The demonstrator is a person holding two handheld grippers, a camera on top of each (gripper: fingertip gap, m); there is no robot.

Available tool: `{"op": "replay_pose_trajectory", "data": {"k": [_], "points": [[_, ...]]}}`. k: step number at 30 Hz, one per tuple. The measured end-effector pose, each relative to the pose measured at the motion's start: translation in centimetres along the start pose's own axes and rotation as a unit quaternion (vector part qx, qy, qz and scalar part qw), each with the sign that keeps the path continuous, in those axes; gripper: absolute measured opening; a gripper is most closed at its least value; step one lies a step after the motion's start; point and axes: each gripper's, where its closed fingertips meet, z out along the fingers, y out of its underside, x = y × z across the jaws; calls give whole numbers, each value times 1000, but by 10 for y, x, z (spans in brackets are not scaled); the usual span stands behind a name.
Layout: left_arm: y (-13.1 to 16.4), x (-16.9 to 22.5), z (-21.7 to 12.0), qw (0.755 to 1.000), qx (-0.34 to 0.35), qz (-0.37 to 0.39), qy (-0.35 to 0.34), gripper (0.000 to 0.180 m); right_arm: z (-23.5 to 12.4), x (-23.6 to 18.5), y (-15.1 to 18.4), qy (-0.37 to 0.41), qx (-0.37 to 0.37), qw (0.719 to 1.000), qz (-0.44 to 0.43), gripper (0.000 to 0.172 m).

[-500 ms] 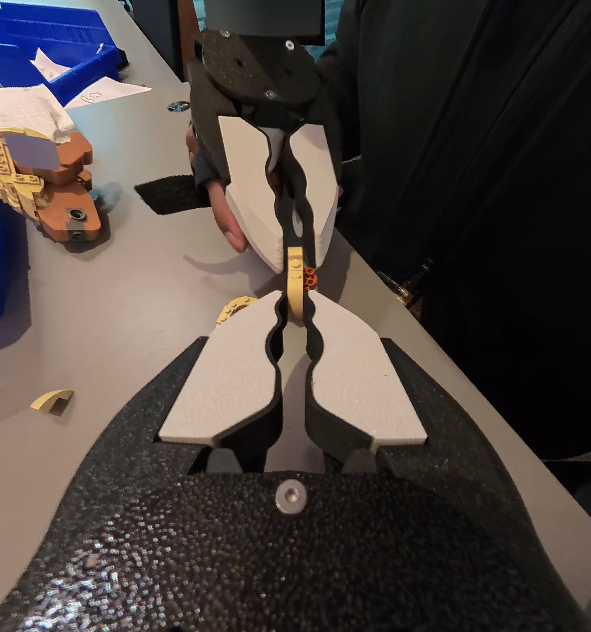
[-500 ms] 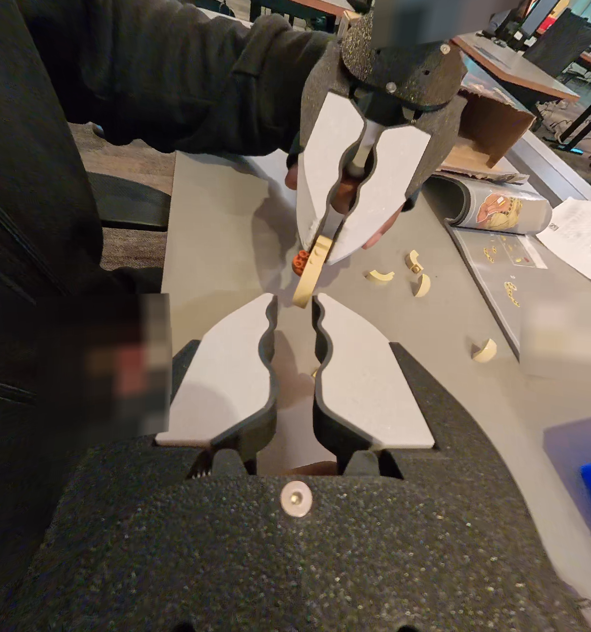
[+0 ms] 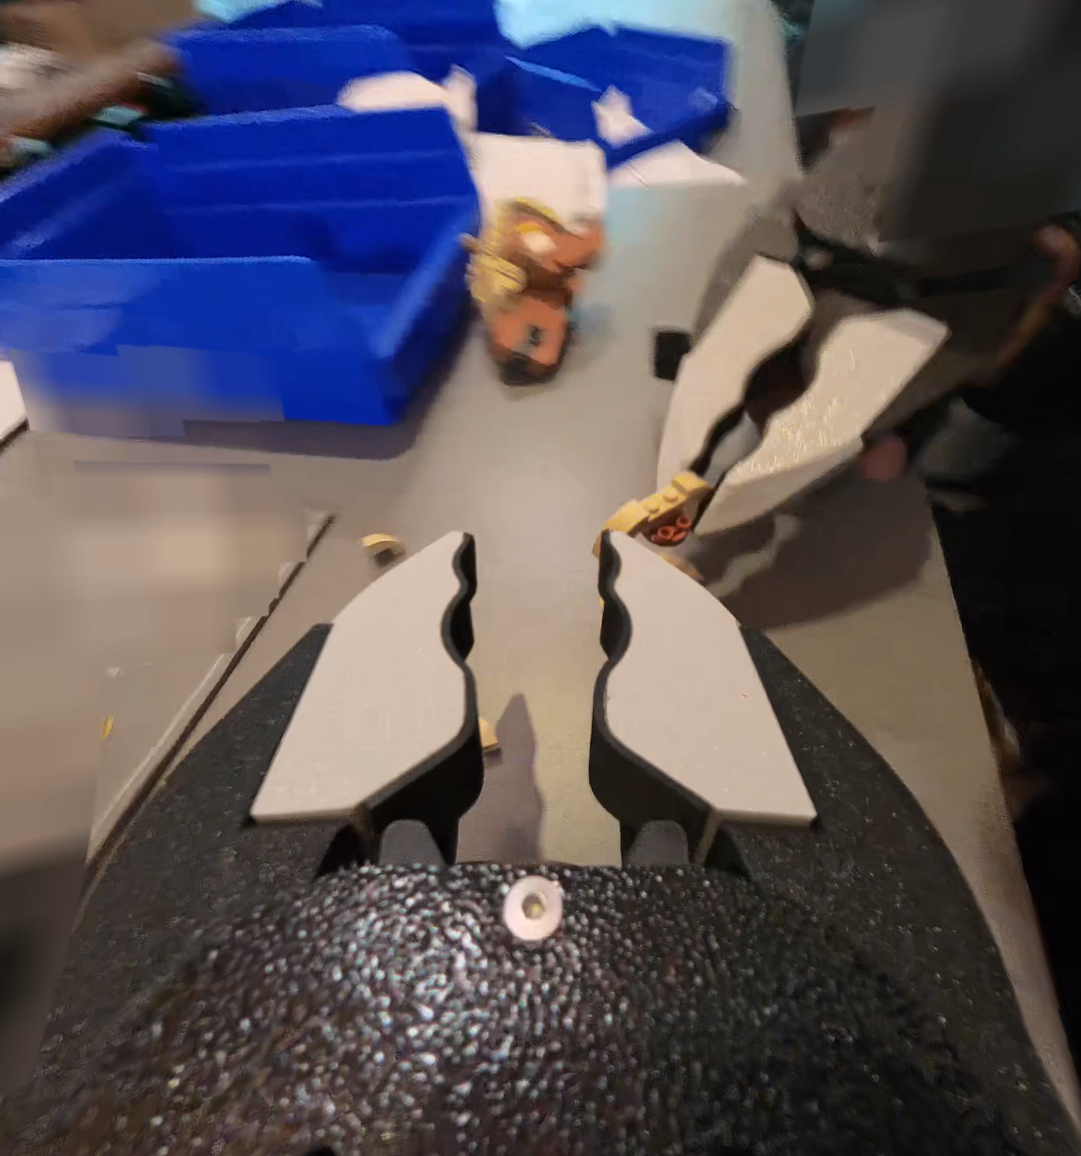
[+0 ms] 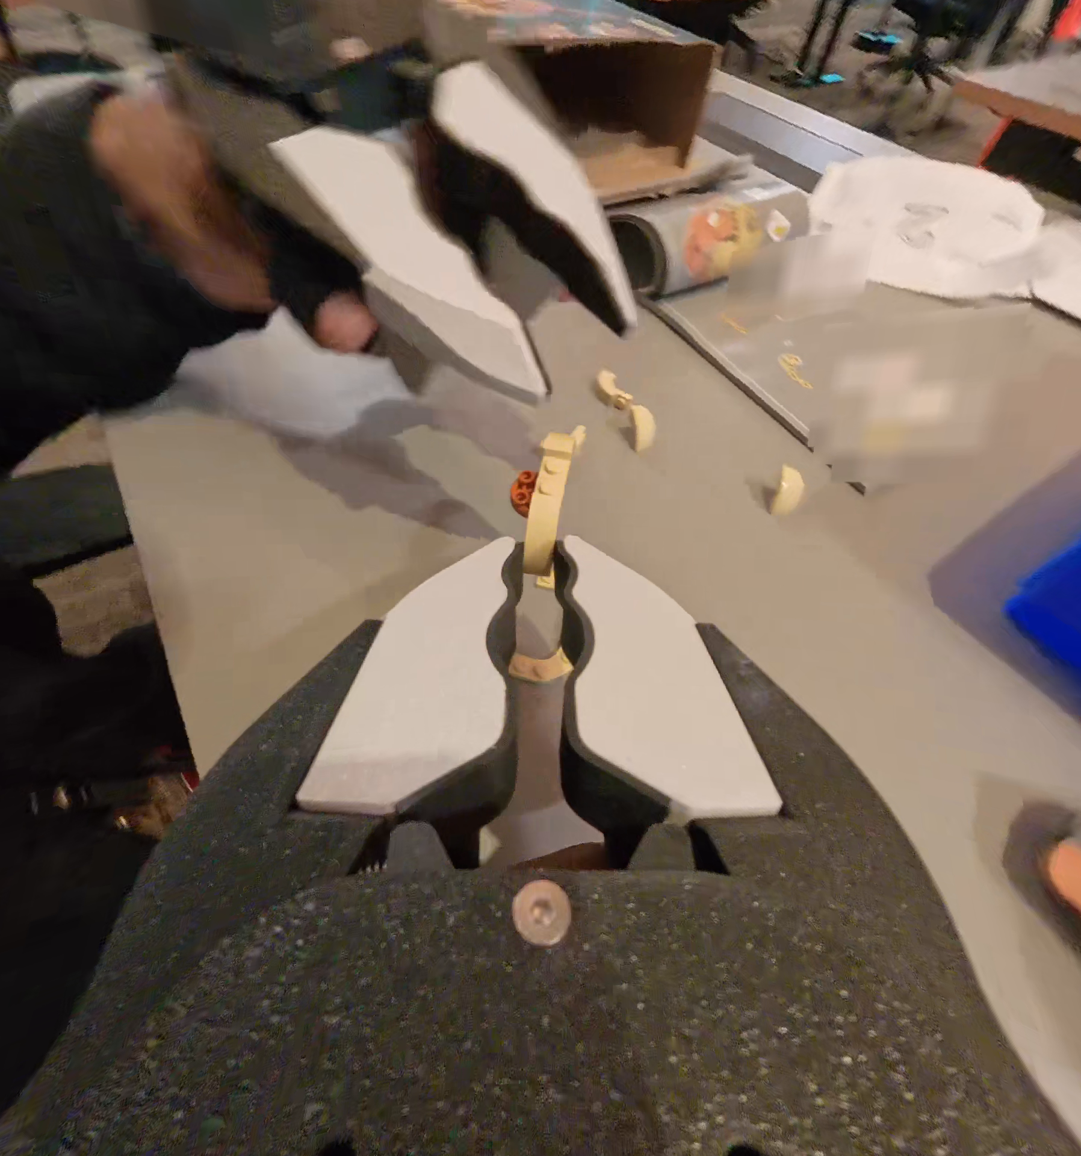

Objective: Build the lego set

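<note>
Sitting at the far left of the tabletop (image 3: pixel 525 438) are blue bins (image 3: pixel 225 263), with a brown-and-tan brick model (image 3: pixel 535 294) just beside them. Nearer, the left gripper (image 3: pixel 535 550) hangs over bare tabletop with its fingers spread and nothing between them. Just right of its right fingertip, the right gripper (image 4: pixel 541 553) pinches one end of a tan curved brick piece (image 4: pixel 547 500), a small red-brown round brick (image 4: pixel 521 491) stuck to its side. Loose tan bricks (image 4: pixel 641 425) lie on the tabletop beyond, near a booklet (image 4: pixel 744 350).
</note>
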Motion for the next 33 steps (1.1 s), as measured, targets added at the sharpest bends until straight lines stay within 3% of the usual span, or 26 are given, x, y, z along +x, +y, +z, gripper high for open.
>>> {"op": "replay_pose_trajectory", "data": {"k": [3,7,21,26,33], "points": [[-4,13,-7,993,60,-55,-86,24,2,4,-1,32,4,998,61,8],[4,28,-3,986,38,-15,-163,20,5,0,-8,41,19,995,91,8],[-5,41,-2,985,63,-12,-163,15,2,-13,-19,57,48,993,87,8],[-3,39,-7,980,68,-123,-139,15,1,-9,-24,72,70,992,81,8],[1,40,-8,948,95,-286,-104,16,1,-7,-29,90,98,988,79,8]]}}
